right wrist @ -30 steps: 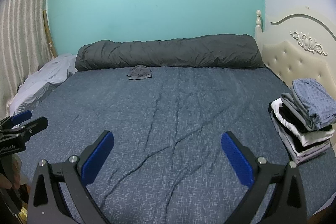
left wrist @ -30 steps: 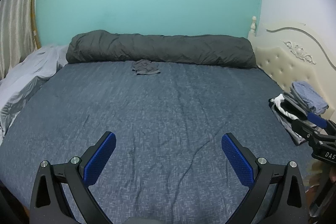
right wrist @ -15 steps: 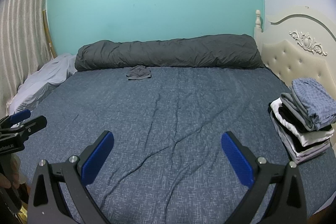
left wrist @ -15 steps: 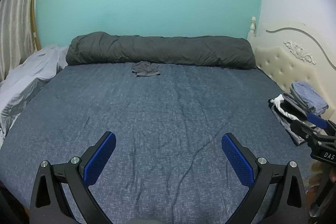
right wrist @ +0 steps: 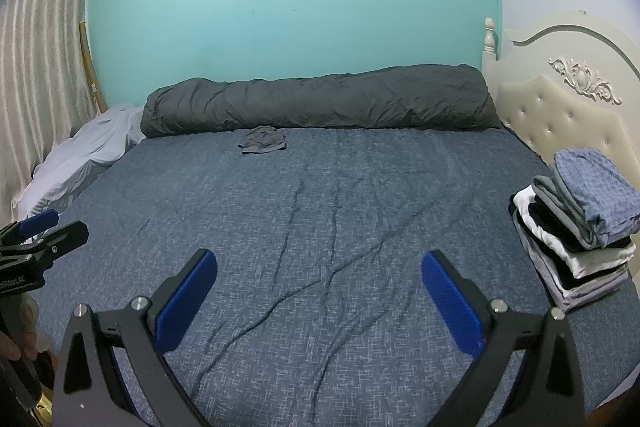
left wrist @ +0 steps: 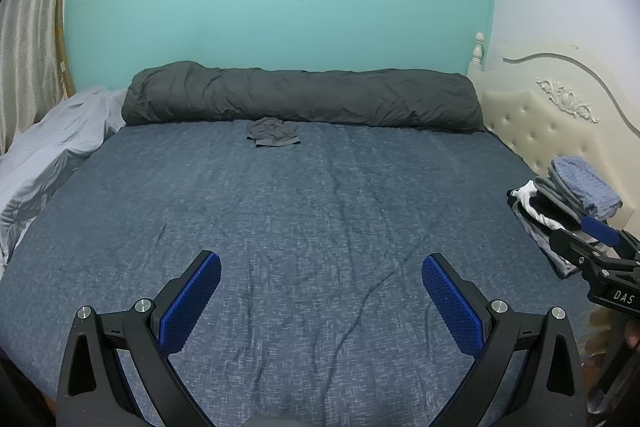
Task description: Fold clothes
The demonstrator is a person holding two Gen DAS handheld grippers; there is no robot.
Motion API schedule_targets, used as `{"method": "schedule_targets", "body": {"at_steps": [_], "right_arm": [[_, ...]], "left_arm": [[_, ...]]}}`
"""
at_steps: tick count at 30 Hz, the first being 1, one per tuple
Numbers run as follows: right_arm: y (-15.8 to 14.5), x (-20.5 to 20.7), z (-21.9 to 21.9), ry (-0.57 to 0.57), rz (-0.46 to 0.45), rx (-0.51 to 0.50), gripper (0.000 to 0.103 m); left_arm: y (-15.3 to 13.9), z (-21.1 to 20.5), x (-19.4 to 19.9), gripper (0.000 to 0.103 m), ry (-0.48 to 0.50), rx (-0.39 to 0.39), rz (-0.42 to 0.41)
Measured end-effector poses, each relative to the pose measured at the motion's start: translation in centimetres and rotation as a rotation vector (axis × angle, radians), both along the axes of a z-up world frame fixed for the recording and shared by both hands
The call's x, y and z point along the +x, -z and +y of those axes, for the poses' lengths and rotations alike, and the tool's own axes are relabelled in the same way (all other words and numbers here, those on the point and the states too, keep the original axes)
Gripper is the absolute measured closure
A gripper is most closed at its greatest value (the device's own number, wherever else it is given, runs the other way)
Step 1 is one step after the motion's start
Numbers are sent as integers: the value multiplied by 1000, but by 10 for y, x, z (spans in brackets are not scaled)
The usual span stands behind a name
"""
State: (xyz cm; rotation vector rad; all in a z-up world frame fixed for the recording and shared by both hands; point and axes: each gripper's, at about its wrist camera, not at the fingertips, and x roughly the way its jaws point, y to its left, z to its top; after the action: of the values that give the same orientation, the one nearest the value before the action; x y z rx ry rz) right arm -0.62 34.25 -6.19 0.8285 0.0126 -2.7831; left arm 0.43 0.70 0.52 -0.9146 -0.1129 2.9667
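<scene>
Both tongs, left [left wrist: 321, 281] & right [right wrist: 320, 279], wide open, holding nothing. Crumpled grey garment [left wrist: 273, 132] sits far across the bed [left wrist: 320, 211] by the rolled duvet [left wrist: 304, 97]; prob shorts, light & floppy, pinch the waistband corners.

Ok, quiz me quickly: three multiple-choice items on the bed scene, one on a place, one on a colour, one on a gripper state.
1. Where does the crumpled grey garment lie?
A. on the folded stack
B. on the blue bedspread, just before the rolled dark grey duvet
C. in a gripper

2. What colour is the top piece of the folded clothes stack?
A. red
B. blue checked
C. yellow

3. How are the left gripper and right gripper?
A. both open, empty
B. both shut
C. one holding cloth

Key: B, it sits by the duvet; B, checks show in the right view; A, the pads stand wide apart.
</scene>
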Motion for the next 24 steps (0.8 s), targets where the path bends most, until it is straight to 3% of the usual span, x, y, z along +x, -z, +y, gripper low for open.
{"method": "schedule_targets", "body": {"at_steps": [24], "right_arm": [[-1, 0, 1, 6, -4, 4, 0]], "left_arm": [[-5, 0, -3, 1, 3, 9, -4]]}}
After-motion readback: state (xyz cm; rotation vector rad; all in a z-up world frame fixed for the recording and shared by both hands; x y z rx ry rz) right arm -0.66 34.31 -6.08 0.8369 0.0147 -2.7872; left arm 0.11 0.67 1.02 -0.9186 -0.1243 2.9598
